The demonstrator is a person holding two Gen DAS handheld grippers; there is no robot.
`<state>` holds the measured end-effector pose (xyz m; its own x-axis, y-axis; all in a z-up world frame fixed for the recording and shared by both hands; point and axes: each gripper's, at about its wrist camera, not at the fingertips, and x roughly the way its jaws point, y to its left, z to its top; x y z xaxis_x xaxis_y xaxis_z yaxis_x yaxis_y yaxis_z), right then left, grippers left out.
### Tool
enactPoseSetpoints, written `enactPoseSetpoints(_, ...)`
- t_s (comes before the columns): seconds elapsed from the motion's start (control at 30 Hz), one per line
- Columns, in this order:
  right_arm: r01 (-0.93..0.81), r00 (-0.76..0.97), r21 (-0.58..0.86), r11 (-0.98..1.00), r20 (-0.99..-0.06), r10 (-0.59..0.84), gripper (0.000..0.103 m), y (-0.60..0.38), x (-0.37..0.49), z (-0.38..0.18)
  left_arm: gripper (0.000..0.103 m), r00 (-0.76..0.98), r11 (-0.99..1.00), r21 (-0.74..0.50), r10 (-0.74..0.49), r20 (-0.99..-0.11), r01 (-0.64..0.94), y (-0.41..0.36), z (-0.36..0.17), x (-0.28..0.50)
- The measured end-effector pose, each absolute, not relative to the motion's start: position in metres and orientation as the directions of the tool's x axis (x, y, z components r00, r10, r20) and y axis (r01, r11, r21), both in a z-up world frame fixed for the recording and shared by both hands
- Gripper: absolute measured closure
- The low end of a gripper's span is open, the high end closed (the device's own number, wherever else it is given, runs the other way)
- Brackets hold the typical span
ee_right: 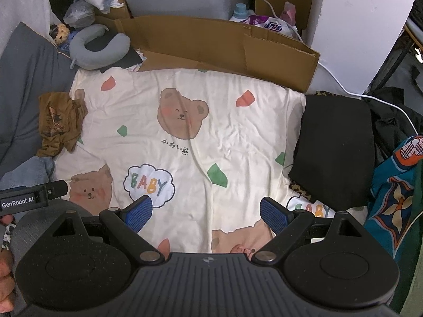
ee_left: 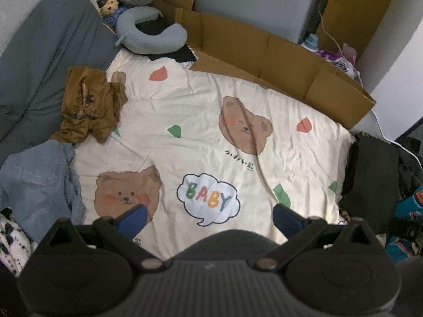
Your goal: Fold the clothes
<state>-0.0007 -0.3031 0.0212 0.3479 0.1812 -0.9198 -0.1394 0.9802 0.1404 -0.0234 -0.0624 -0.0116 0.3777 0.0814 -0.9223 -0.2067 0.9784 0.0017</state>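
Both grippers, left gripper and right gripper, hover spread wide and empty over the bear-print sheet. Unfolded clothes, a brown shirt and blue jeans, lie crumpled at the sheet's left edge. A folded black garment rests at its right edge. Risk: pinching sheet along with cloth. Cardboard and a neck pillow crowd the sheet's far edge.
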Motion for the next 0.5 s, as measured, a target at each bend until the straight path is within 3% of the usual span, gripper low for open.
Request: enactPoseSetpoints(0.5, -0.141, 0.358, 0.164, 0.976, -0.911, 0.205, 0.011, -0.3066, -0.0015, 0.0216, 0.001, 0.364, 0.977, -0.017, 0.062, -0.929, -0.211, -0.0547, -0.0163, -0.0263)
